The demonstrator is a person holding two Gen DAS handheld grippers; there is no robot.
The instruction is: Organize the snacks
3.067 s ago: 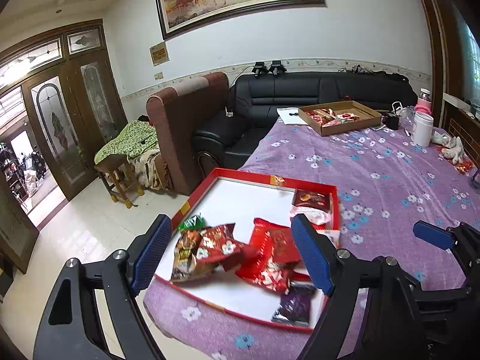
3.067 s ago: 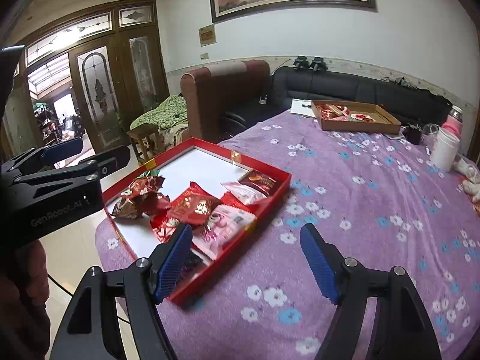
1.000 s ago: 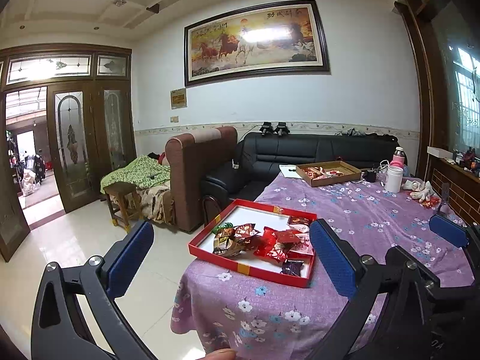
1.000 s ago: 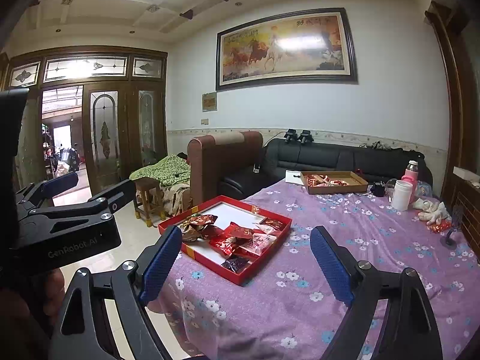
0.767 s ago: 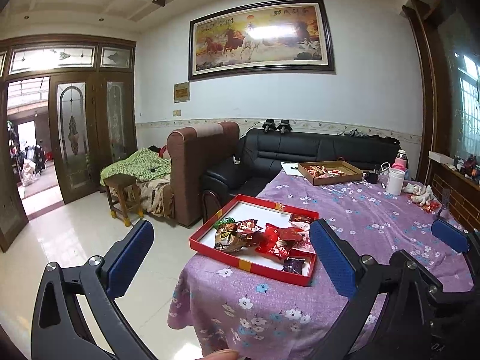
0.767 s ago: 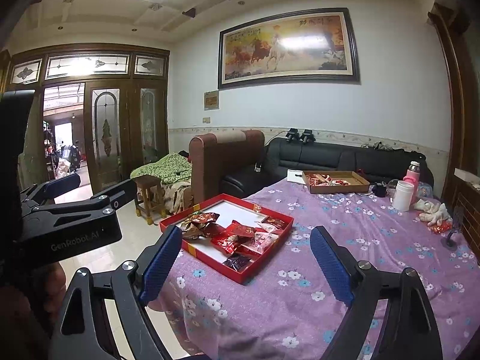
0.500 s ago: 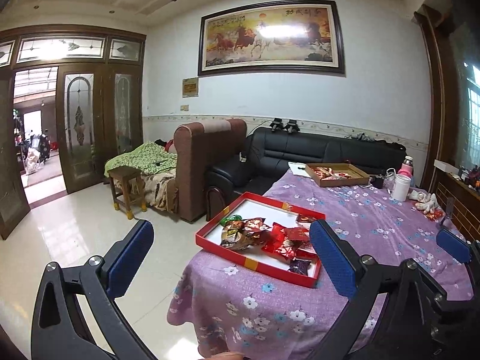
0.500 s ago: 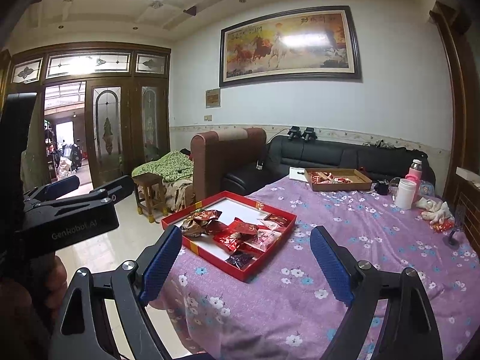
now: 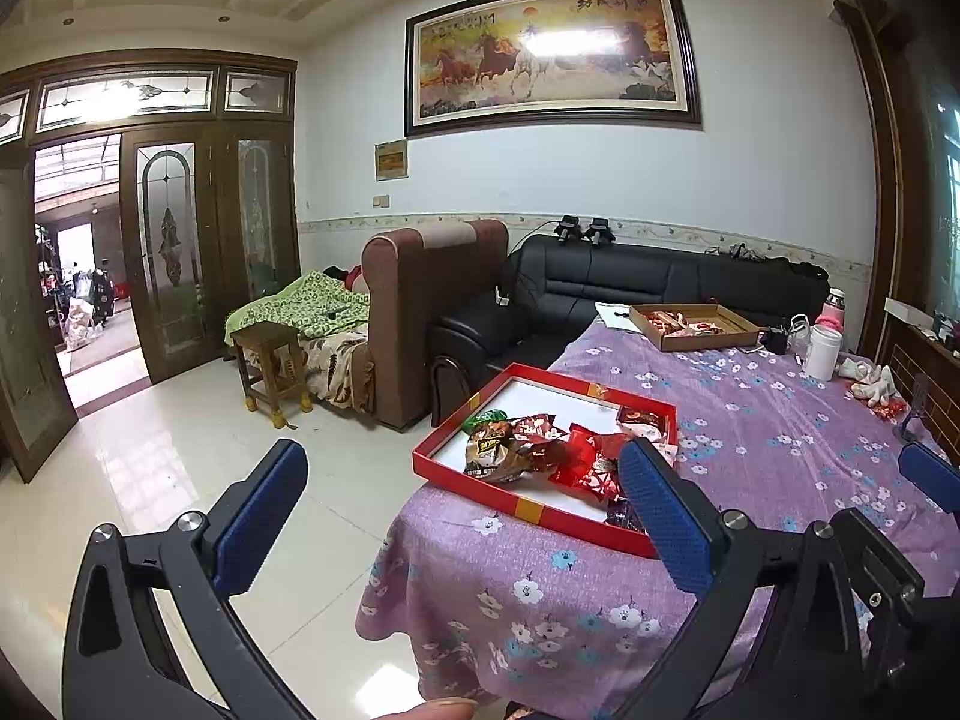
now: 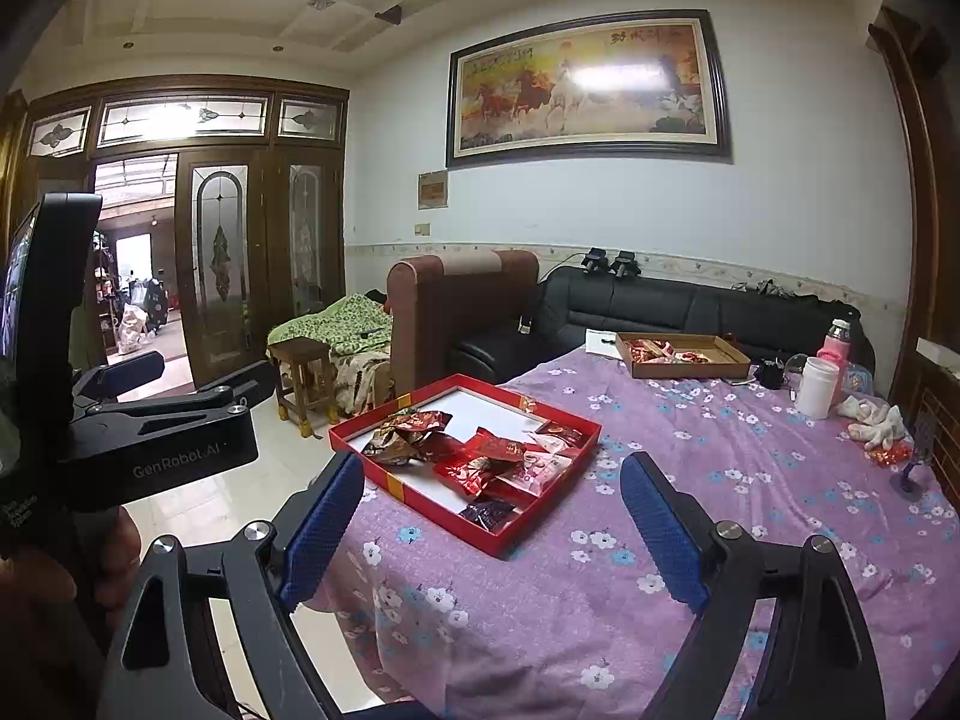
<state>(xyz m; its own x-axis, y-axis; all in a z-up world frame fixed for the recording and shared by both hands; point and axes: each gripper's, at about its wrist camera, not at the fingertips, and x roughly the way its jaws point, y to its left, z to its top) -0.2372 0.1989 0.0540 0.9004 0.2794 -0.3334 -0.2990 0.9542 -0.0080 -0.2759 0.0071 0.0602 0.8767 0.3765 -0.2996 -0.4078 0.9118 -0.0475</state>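
Observation:
A red tray with a white floor sits at the near left corner of the table and holds several snack packets, mostly red and brown. A brown cardboard box with more snacks lies at the table's far end. My left gripper is open and empty, held back from the table edge. My right gripper is open and empty too, short of the tray. The left gripper's body shows at the left of the right wrist view.
The table wears a purple flowered cloth. A white cup, a pink bottle and a white cloth stand at its far right. Beyond are a black sofa, a brown armchair and a wooden stool.
Both grippers have pulled well back from the tray and risen, then crept slightly closer again over the last second. The packets in the tray lie as before. Both stay open.

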